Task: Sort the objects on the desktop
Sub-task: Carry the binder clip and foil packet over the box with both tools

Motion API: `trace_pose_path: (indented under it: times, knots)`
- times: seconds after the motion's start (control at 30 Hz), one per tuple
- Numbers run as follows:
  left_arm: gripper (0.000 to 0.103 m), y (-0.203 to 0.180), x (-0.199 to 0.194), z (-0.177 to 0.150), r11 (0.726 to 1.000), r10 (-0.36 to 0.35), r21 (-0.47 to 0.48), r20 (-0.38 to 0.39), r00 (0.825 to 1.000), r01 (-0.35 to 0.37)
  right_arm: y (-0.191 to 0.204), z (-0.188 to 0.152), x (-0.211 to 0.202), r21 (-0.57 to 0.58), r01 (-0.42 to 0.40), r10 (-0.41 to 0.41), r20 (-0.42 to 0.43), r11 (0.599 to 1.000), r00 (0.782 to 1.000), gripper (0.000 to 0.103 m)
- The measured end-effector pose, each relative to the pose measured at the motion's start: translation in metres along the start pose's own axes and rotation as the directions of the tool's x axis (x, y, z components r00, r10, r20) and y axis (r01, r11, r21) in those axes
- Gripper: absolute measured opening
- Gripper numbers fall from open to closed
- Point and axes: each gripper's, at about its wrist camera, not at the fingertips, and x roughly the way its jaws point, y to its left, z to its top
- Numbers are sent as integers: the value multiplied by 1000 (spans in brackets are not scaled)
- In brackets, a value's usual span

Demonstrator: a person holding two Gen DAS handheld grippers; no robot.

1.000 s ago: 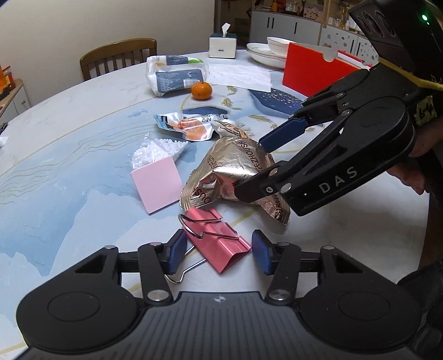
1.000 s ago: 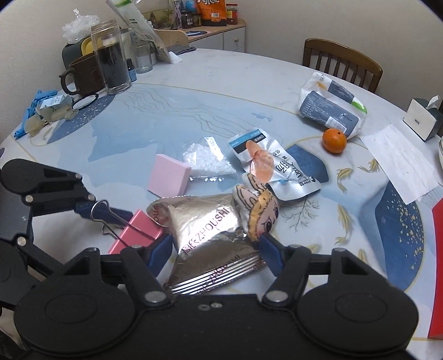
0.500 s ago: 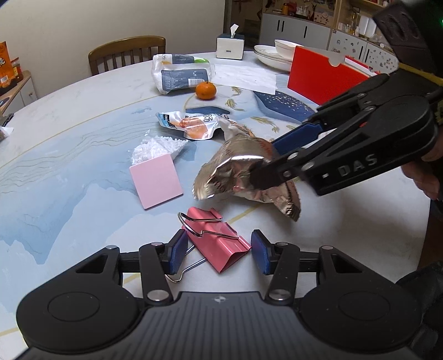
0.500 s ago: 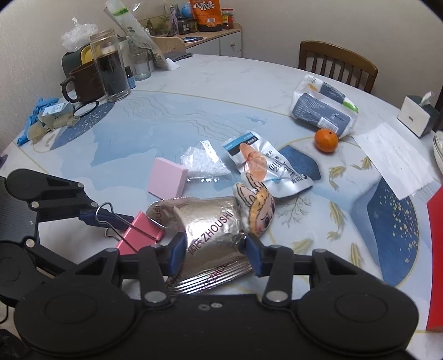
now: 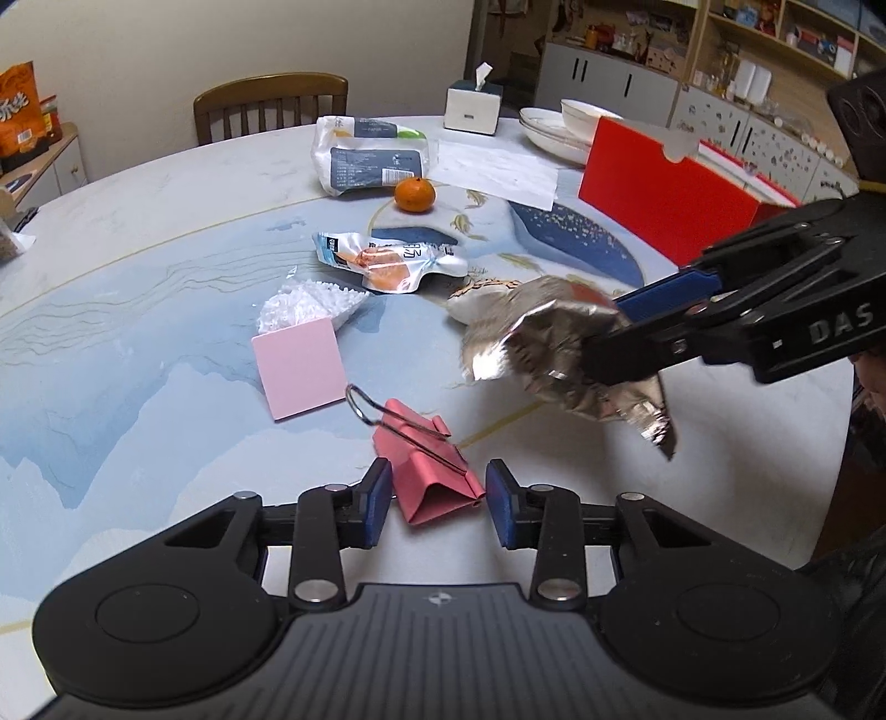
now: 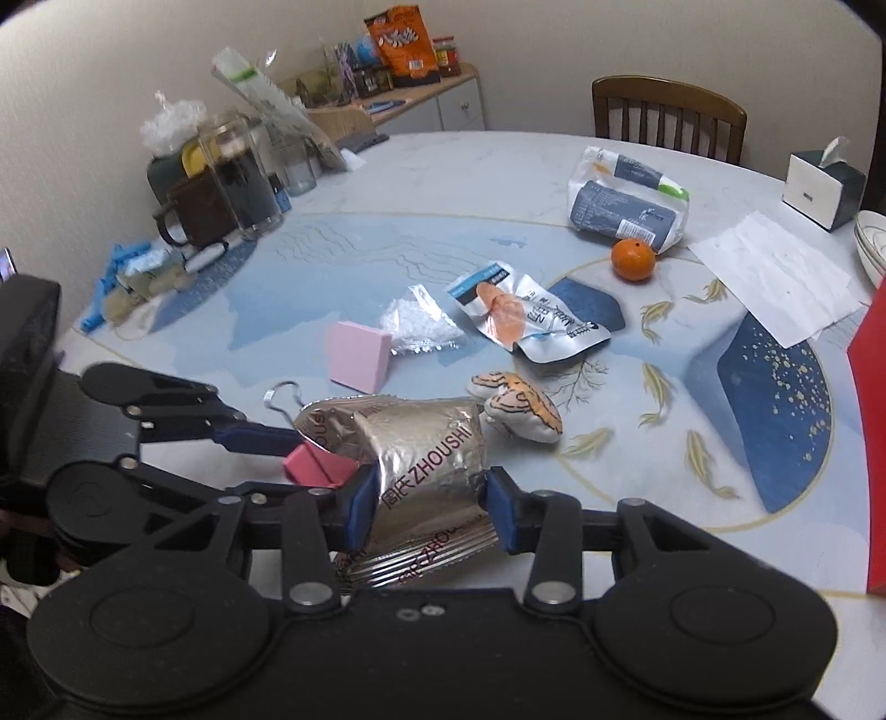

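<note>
Foil snack bag (image 6: 426, 465) was squeezed between the blue pads of the right gripper (image 6: 429, 501), whose jaws were closing, and it hung lifted above the table (image 5: 138, 277). The left gripper (image 5: 437, 498) was also closing, its narrow jaws around the pink binder clip (image 5: 426, 471) and pressing its sides. Pink sticky-note pad (image 5: 302, 368) lay just beside the clip.

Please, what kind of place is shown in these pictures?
Most likely a home dining room: a round table with a wooden chair behind it, stacked plates and a bowl, a tissue box, and wall shelves with cabinets full of household things.
</note>
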Motion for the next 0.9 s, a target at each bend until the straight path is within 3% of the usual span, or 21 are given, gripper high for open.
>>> trace_pose_path:
  times: [0.27,0.9]
  knots:
    - [32,-3,-14,4,997,-9,-80,29,1000,11,-14,2,-28,63,-26,22,59,998,998,41]
    - [29,-29,-39,34,992,9,-125,125,992,7,-69,-2,-79,166,18,-43,149,986,988,41]
